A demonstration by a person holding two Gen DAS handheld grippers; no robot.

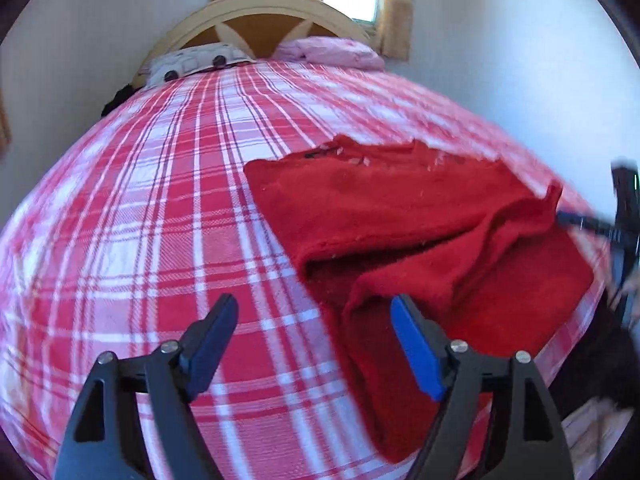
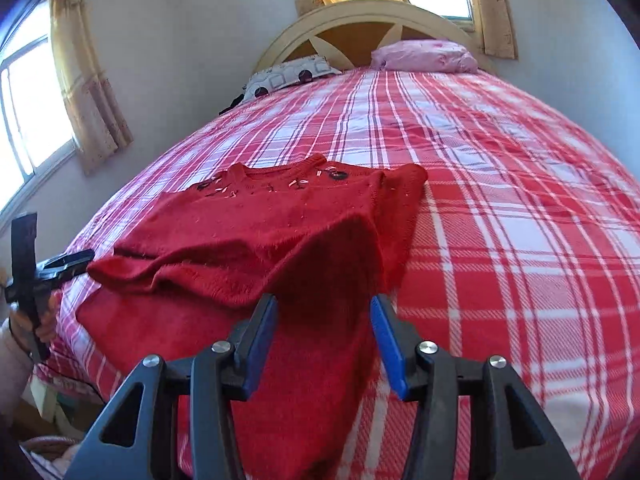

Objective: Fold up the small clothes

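Left wrist view, nearest the lens: the left hand-held gripper [image 1: 312, 344], black-framed with blue pads, stands with its jaws wide apart and nothing between them. One pad hangs over the bedcover; the other sits at the near edge of the garment, and whether it touches the cloth cannot be told.

Right wrist view, nearest the lens: the right hand-held gripper [image 2: 324, 340], of the same build, has its jaws parted. Red cloth lies below the gap, but the pads do not press on it.

Middle ground: the small red fuzzy knitted sweater [image 2: 256, 240] lies on the red-and-white plaid bedcover [image 2: 500, 208], near the foot edge of the bed. Its lower part is folded up over the body, leaving a raised, rumpled fold across the middle, while a flat layer spreads toward the bed's edge. The neckline, set with dark buttons and small pale trim, points toward the headboard.

At the left margin of the right wrist view, the left hand-held gripper appears again, held in a person's hand [image 2: 40, 320] just beside the sweater's edge.

Far ground: a white pillow with a dark geometric print [image 2: 288, 76] and a pink crumpled pillow [image 2: 424, 56] rest against the cream arched wooden headboard [image 2: 360, 20]. Beyond it, yellow patterned curtains [image 2: 88, 92] frame bright windows.
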